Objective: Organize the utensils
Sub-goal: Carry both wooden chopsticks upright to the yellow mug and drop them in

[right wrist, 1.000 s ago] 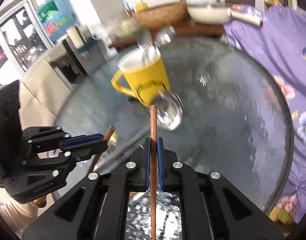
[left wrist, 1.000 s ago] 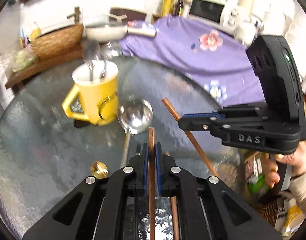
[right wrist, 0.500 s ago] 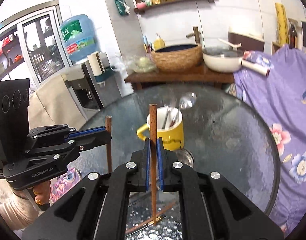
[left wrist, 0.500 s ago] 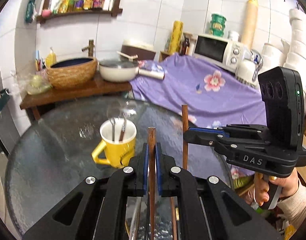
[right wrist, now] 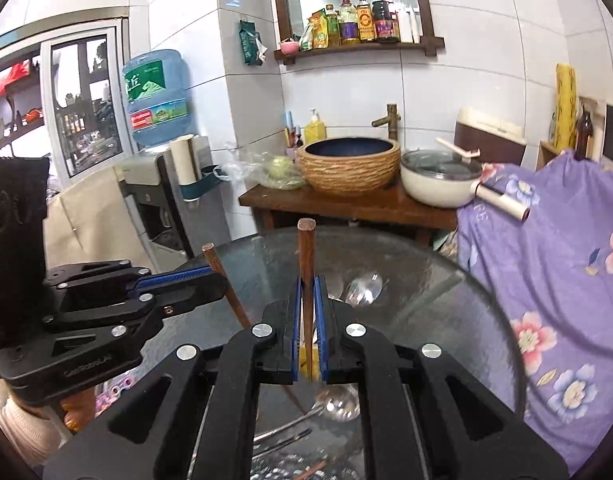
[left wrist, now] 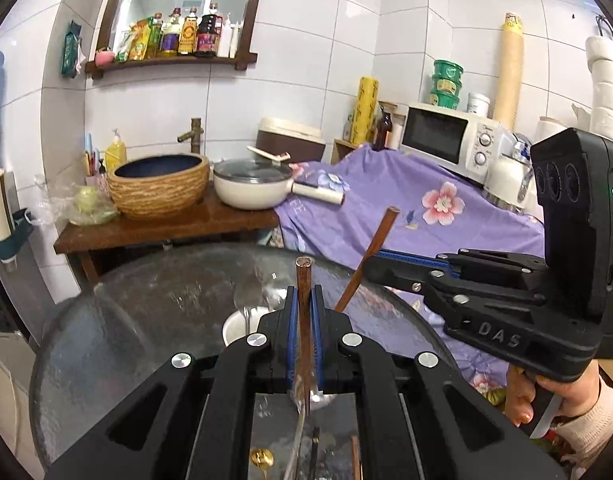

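Rising since earlier frame: left gripper [left wrist: 305, 320], right gripper [right wrist: 308, 320], each clenching chopstick [left wrist: 304, 300]; risking slipping, dropping onto glass tabletop [left wrist: 146, 320].

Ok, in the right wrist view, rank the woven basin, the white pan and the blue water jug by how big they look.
1. woven basin
2. white pan and blue water jug: these look about alike, and they sit at different distances from the camera, so I won't rank them.
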Tool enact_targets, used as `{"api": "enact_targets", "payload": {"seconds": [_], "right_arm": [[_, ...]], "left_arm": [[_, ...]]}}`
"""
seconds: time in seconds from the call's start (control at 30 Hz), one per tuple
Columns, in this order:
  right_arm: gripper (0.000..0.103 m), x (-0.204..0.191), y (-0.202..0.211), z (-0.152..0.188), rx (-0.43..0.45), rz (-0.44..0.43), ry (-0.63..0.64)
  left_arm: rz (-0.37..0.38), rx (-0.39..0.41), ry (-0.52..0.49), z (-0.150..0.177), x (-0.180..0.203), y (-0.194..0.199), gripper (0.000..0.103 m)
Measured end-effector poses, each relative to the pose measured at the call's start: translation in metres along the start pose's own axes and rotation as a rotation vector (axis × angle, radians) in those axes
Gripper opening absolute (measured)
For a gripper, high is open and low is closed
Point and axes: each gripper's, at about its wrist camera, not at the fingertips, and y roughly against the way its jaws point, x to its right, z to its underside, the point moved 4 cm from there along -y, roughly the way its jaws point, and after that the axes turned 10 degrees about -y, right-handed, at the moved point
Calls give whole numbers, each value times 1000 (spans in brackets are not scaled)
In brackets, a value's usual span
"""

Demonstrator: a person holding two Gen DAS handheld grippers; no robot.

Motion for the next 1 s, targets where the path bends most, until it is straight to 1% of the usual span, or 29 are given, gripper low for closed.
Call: {"api": "enact_targets", "payload": {"seconds": [0.17, 0.37, 0.5, 0.6, 0.7, 0.93, 1.0], "right_arm": [[7, 4, -10, -28, 2, 34, -4], [7, 9, -20, -62, 5, 33, -45], [7, 11, -30, -86, 14, 36, -71], [7, 8, -39, -93, 7, 28, -82], [7, 9, -53, -90, -3, 35, -91], [7, 12, -79, -62, -48, 62, -79], [7, 12, -85, -54, -63, 64, -76]], "left_arm": [[-15, 7, -3, -29, -10, -2, 7], [-69, 34, -21, -62, -24, -1, 7], [-98, 64, -3, -83, -36, 2, 7], [-116, 77, 7, -90, -43, -1, 7], [-114, 52, 24, -85, -47, -13, 7], [-142, -21, 55, -47, -57, -46, 7], [-135, -43, 66, -36, -60, -56, 7]]}}
